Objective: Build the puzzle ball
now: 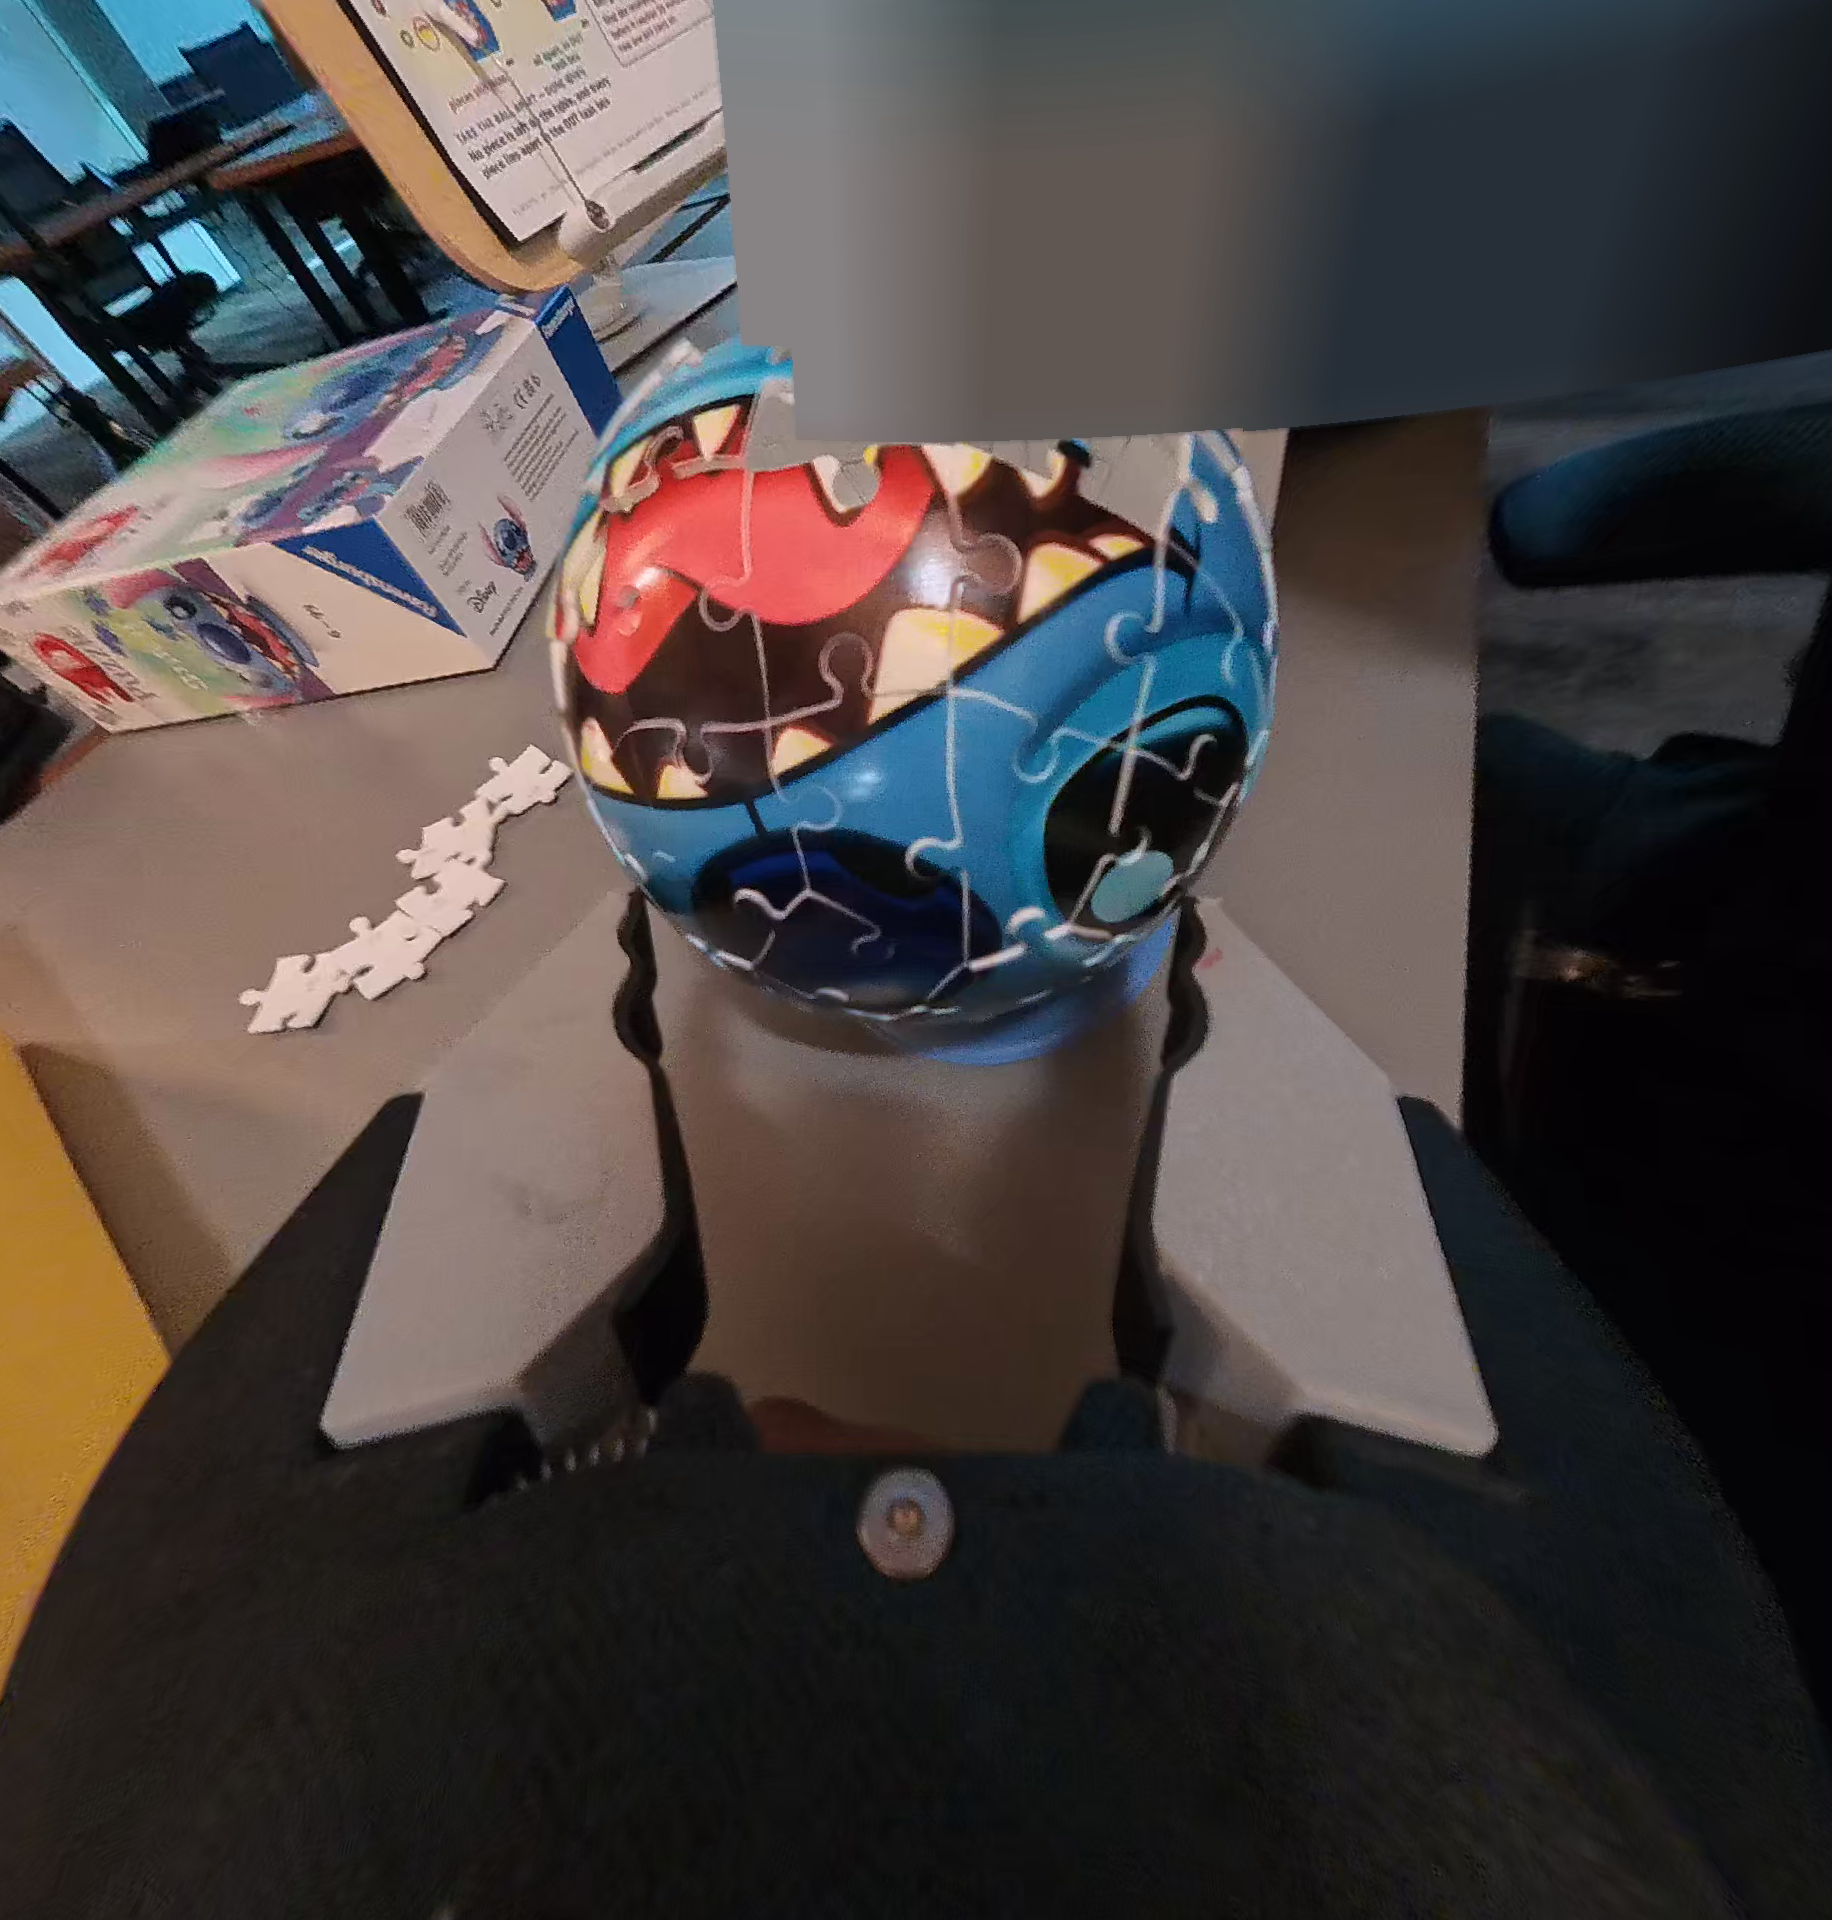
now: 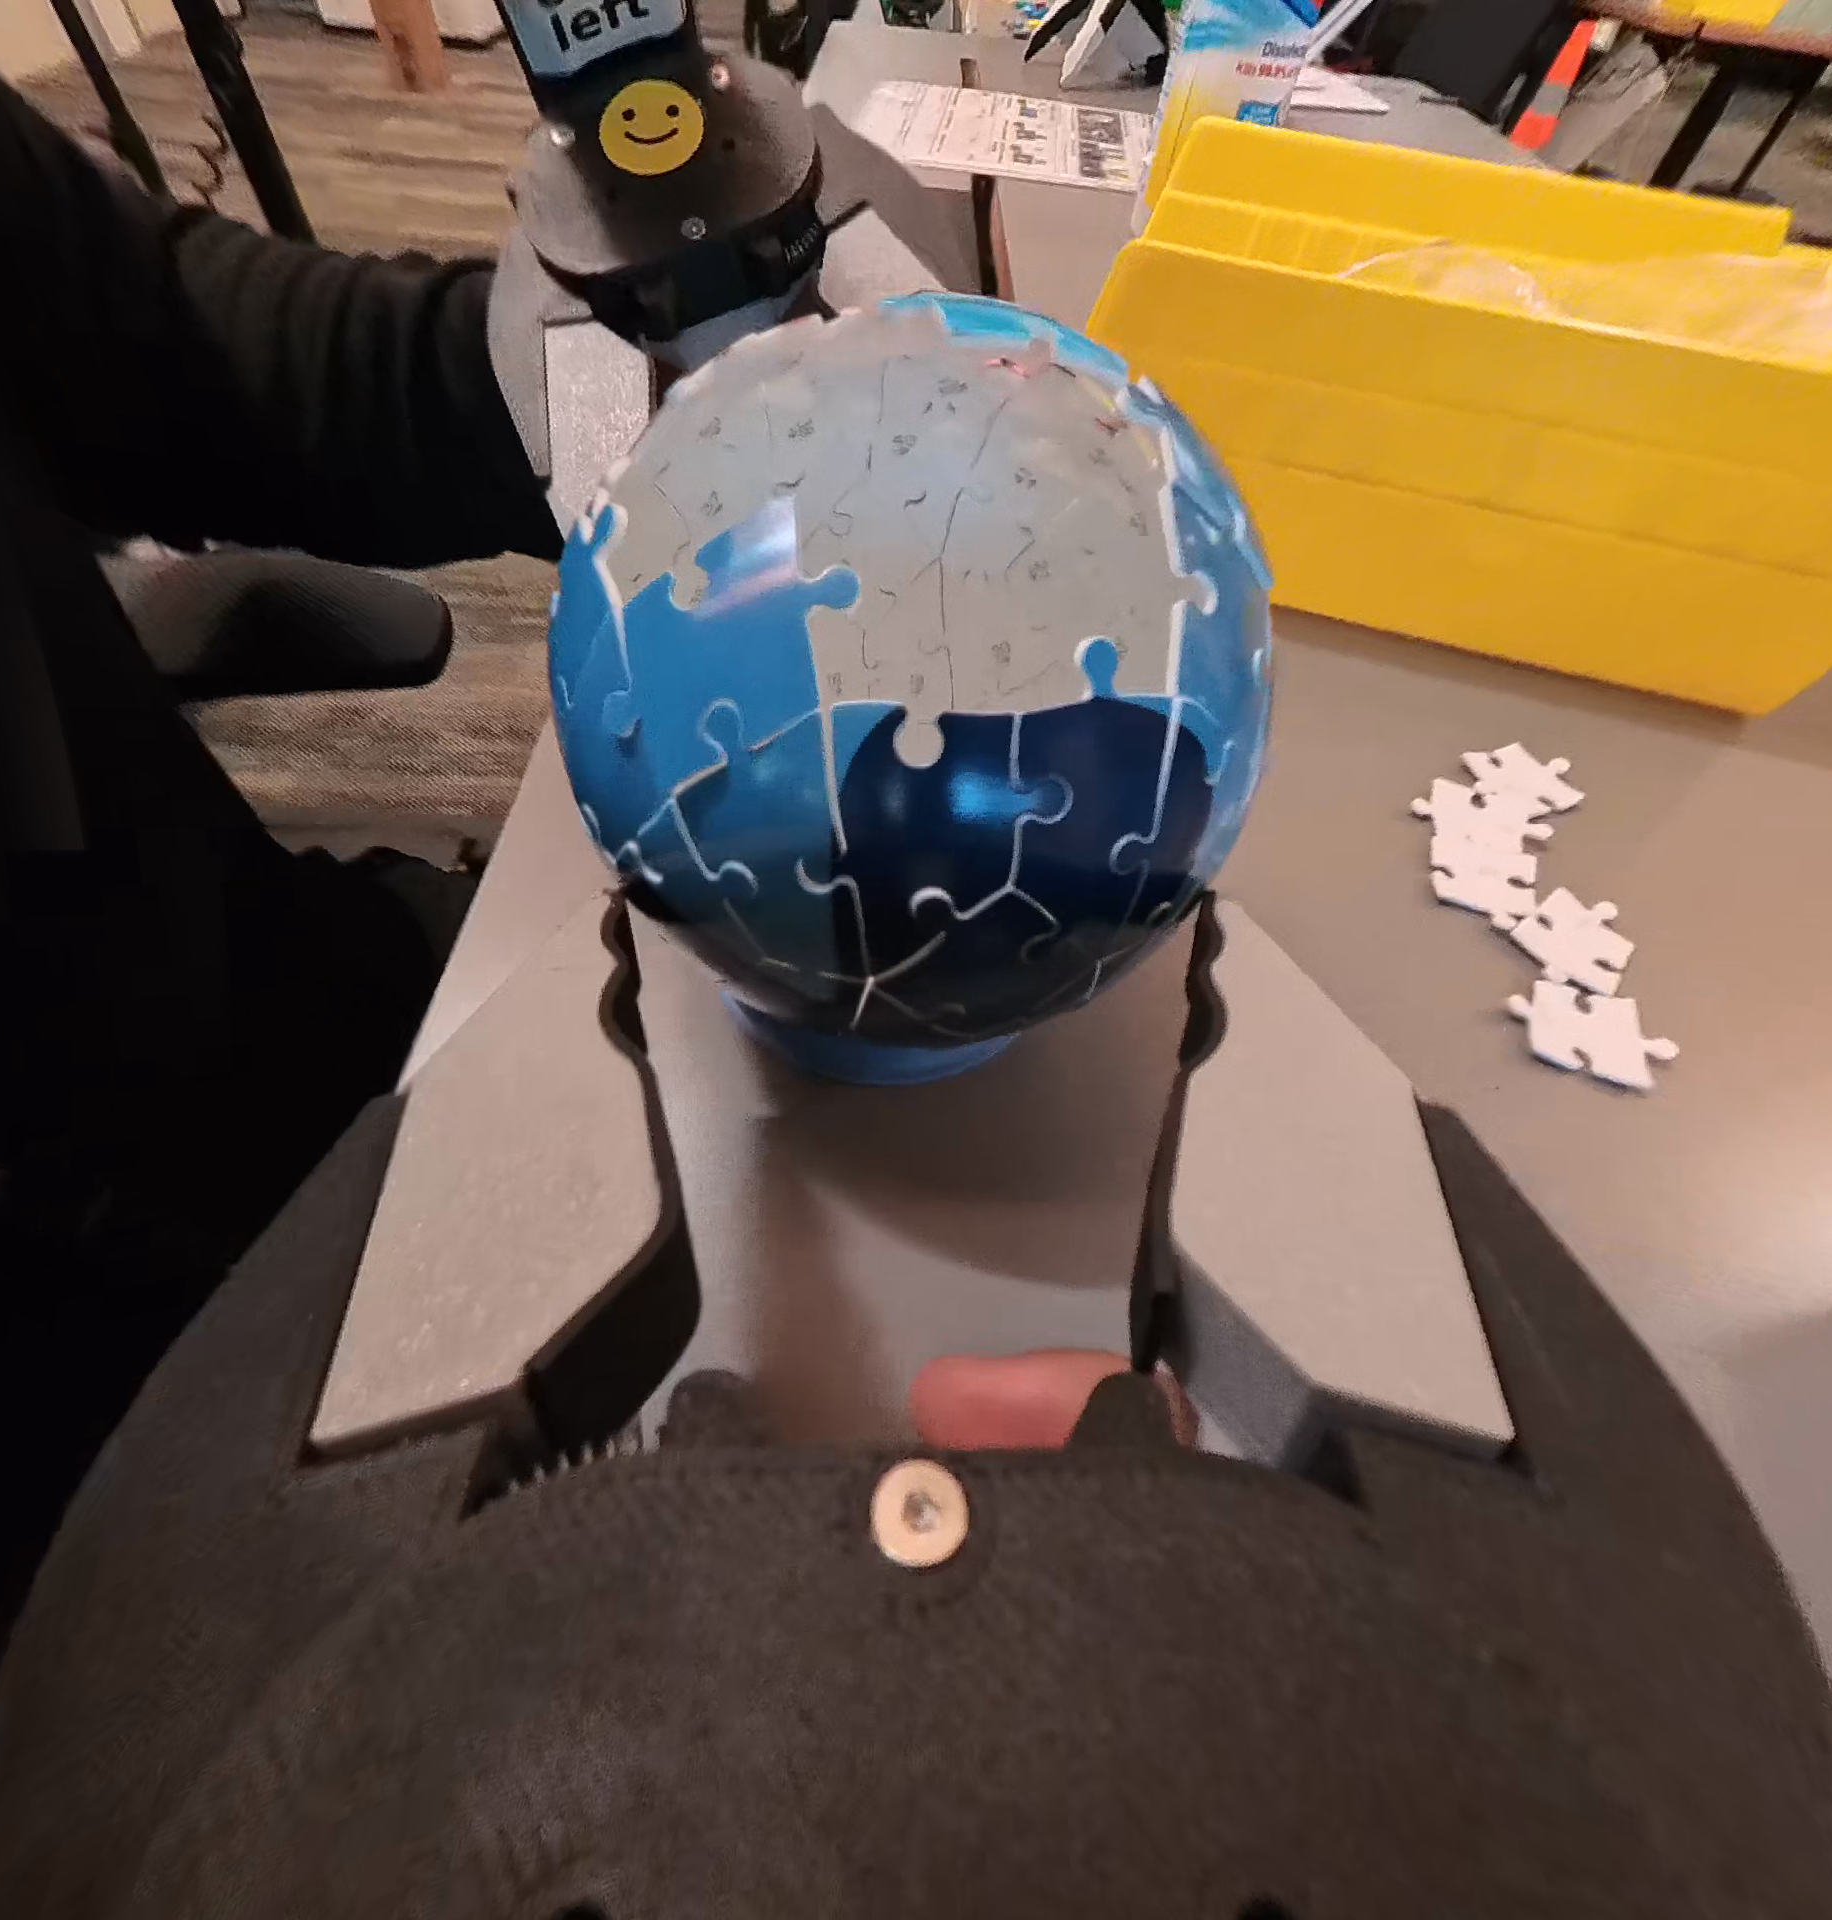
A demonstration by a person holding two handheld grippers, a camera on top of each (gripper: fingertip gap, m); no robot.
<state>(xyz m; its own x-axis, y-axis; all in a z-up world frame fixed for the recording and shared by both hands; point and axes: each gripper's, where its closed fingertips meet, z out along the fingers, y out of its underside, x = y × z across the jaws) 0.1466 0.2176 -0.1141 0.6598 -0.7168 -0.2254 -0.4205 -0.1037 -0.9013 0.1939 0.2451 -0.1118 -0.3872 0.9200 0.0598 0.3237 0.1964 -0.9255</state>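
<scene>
The puzzle ball (image 1: 891, 727) stands on a blue ring stand (image 1: 1047, 1029) on the grey table (image 1: 216, 810). In the left wrist view it shows a red mouth, teeth and blue face pieces. In the right wrist view the ball (image 2: 891, 810) has a large gap in its upper half, showing the pale inner side of the far pieces. My left gripper (image 1: 912, 925) is open, with its tips beside the ball's lower sides. My right gripper (image 2: 907, 914) is open in the same way on the opposite side. The left gripper (image 2: 673, 177) also shows behind the ball.
Several loose white pieces (image 1: 403, 904) lie face down in a row on the table, also in the right wrist view (image 2: 1535, 904). The puzzle box (image 1: 268, 540) and an instruction sheet (image 1: 538, 94) stand behind. A yellow bin (image 2: 1514, 436) sits nearby. The table edge (image 2: 476, 935) runs close to the ball. The grippers' ends are close to 8 cm from one another.
</scene>
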